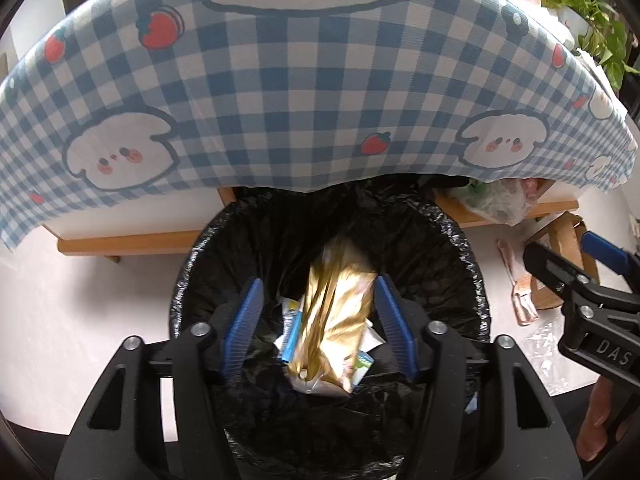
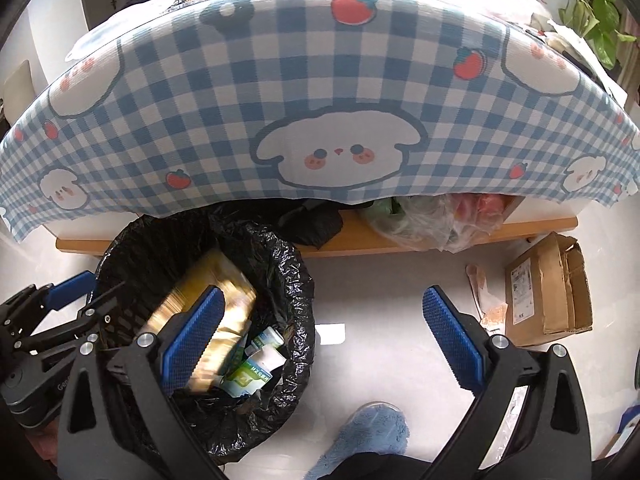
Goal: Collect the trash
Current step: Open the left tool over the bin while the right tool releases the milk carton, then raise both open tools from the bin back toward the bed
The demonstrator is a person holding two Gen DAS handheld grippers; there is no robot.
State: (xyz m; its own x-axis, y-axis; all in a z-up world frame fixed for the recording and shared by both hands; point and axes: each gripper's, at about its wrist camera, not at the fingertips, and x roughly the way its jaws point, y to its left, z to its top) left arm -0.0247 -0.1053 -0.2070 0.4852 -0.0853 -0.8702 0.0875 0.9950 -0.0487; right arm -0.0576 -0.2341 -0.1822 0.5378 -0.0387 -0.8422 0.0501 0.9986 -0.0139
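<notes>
A bin lined with a black bag (image 1: pixel 452 240) stands on the floor in front of the table; it also shows in the right wrist view (image 2: pixel 296 280). A gold foil packet (image 1: pixel 336 320) lies blurred between my left gripper's (image 1: pixel 320 320) open fingers, over the bin's mouth, touching neither pad. The packet (image 2: pixel 224 288) shows in the right wrist view above small cartons (image 2: pixel 248 376) in the bin. My right gripper (image 2: pixel 324 340) is open and empty over the floor, right of the bin. The left gripper (image 2: pixel 60 304) shows at the bin's left rim.
A table with a blue checked cloth (image 2: pixel 320 100) overhangs behind the bin. A low wooden shelf (image 2: pixel 360 244) holds plastic bags (image 2: pixel 432 216). A cardboard box (image 2: pixel 548 292) and a pink wrapper (image 2: pixel 484 292) lie on the floor to the right. A blue slipper (image 2: pixel 368 436) is near.
</notes>
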